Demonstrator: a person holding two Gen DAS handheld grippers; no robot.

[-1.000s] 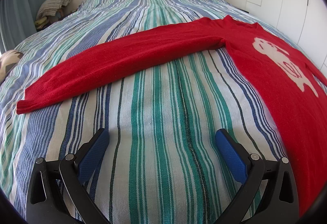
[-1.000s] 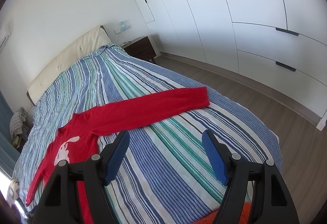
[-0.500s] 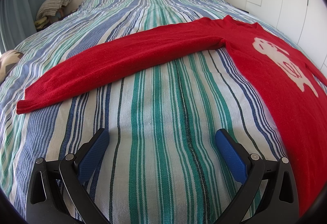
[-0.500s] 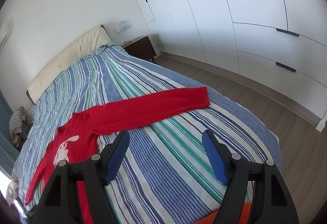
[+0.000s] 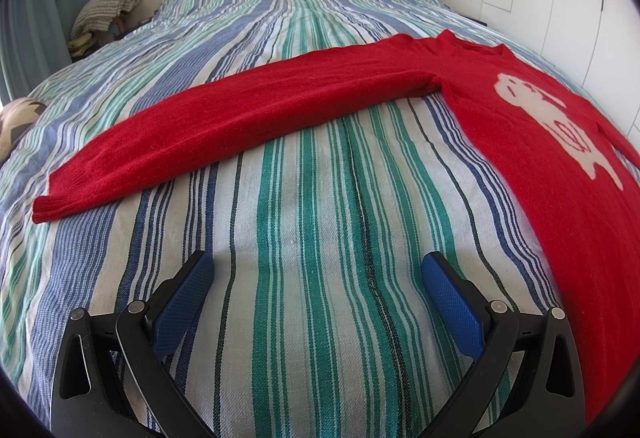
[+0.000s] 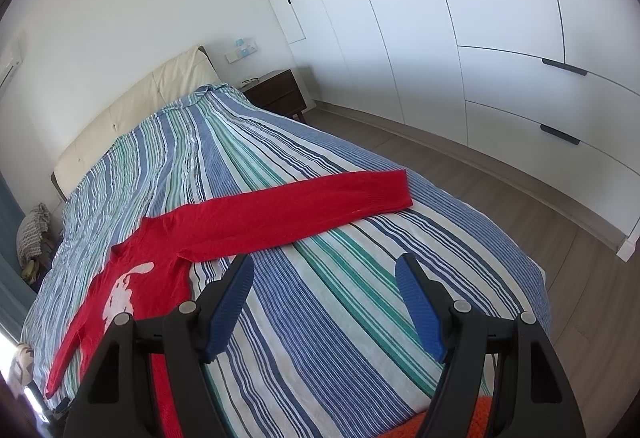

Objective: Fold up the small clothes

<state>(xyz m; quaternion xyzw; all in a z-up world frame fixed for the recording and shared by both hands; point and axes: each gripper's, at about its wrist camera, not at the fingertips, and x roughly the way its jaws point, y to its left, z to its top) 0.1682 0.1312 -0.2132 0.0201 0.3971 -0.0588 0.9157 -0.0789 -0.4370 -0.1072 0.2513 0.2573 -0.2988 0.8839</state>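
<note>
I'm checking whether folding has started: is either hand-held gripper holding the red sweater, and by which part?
Nothing is held. The left hand-held gripper and right hand-held gripper both stand open over the striped bedspread, apart from the red sweater.

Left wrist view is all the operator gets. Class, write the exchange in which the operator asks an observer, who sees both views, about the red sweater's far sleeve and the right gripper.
Operator: Where does the sweater's far sleeve end?
Observer: It lies flat and straight across the bed; its cuff rests near the edge on the wardrobe side.
Operator: Does the right gripper hold anything?
Observer: No. The right gripper is open above the striped cover, on the near side of that sleeve, with nothing between its fingers.
</note>
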